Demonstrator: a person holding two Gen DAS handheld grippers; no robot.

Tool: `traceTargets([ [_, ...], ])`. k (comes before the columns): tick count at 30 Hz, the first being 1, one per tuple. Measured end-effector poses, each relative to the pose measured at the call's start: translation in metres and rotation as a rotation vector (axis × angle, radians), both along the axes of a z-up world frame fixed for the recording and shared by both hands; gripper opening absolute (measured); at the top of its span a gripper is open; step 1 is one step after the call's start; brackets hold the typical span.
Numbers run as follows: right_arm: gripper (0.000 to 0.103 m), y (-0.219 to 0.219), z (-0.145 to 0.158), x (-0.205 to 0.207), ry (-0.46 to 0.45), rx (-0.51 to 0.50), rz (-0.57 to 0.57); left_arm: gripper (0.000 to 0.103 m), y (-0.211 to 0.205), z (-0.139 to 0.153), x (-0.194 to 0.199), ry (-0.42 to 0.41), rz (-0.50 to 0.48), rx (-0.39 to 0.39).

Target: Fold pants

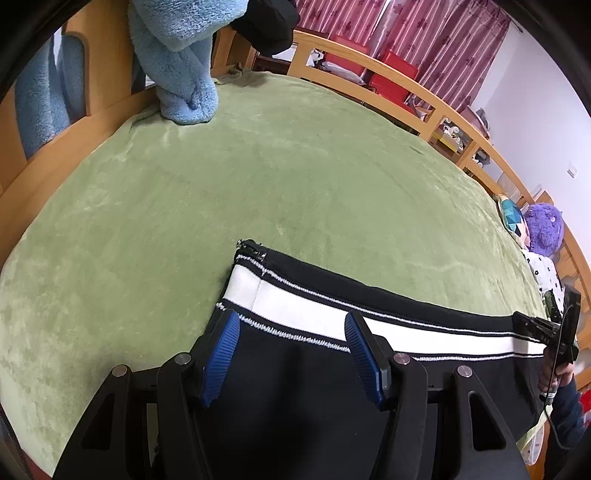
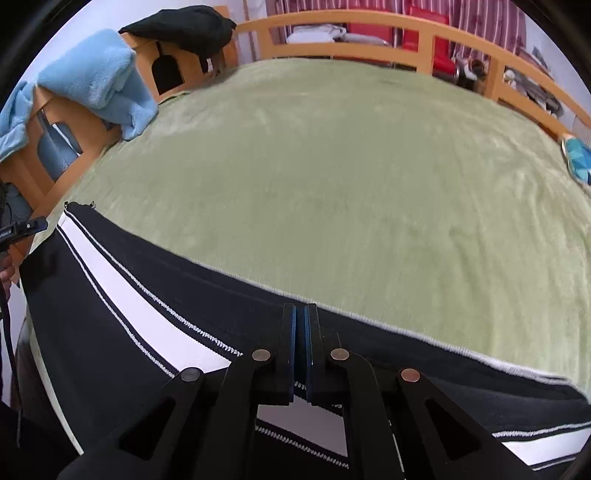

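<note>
Pants, black with a white stripe, lie flat on the green bed. Right tongs are pinched tight over the fabric's far edge, seemingly to lift it; left tongs hover half-open above the stripe, gripping nothing.

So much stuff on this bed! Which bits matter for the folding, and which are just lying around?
Part of the job:
- black pants with a white stripe
- left gripper, open over them
- right gripper, shut
- green blanket they lie on

Just lying about:
- blue fleece
- purple plush toy
- black garment on the frame
</note>
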State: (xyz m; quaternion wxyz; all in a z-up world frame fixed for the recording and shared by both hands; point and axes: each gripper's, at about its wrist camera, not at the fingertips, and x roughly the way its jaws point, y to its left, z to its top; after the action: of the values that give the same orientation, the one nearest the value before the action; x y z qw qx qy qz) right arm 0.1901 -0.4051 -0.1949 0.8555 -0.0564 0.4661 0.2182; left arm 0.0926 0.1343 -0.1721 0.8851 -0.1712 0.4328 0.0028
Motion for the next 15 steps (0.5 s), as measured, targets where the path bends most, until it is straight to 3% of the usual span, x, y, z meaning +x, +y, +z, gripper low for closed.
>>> traceTargets([
  [4,0.0,-0.003,-0.006,0.016,-0.008,0.027,-0.048,0.057,0.004,0.002,-0.001,-0.005,0.019,0.035],
  [6,0.0,-0.002,-0.019,0.028,0.038,0.04,-0.054,0.057,0.008,0.0,0.001,-0.002,0.028,0.037],
  [9,0.0,0.014,-0.034,0.027,0.047,-0.035,-0.03,0.058,0.012,-0.002,0.012,-0.009,0.018,0.015],
  [11,0.001,0.018,-0.033,0.021,0.04,-0.034,-0.039,0.06,0.013,-0.007,0.027,0.0,0.011,0.026],
  [12,0.002,0.018,-0.03,0.017,0.041,-0.03,-0.054,0.06,0.014,-0.01,0.034,0.005,0.021,0.037],
  [15,0.019,0.015,-0.021,0.0,0.027,-0.032,-0.11,0.06,0.017,-0.025,0.058,0.035,0.066,0.049],
])
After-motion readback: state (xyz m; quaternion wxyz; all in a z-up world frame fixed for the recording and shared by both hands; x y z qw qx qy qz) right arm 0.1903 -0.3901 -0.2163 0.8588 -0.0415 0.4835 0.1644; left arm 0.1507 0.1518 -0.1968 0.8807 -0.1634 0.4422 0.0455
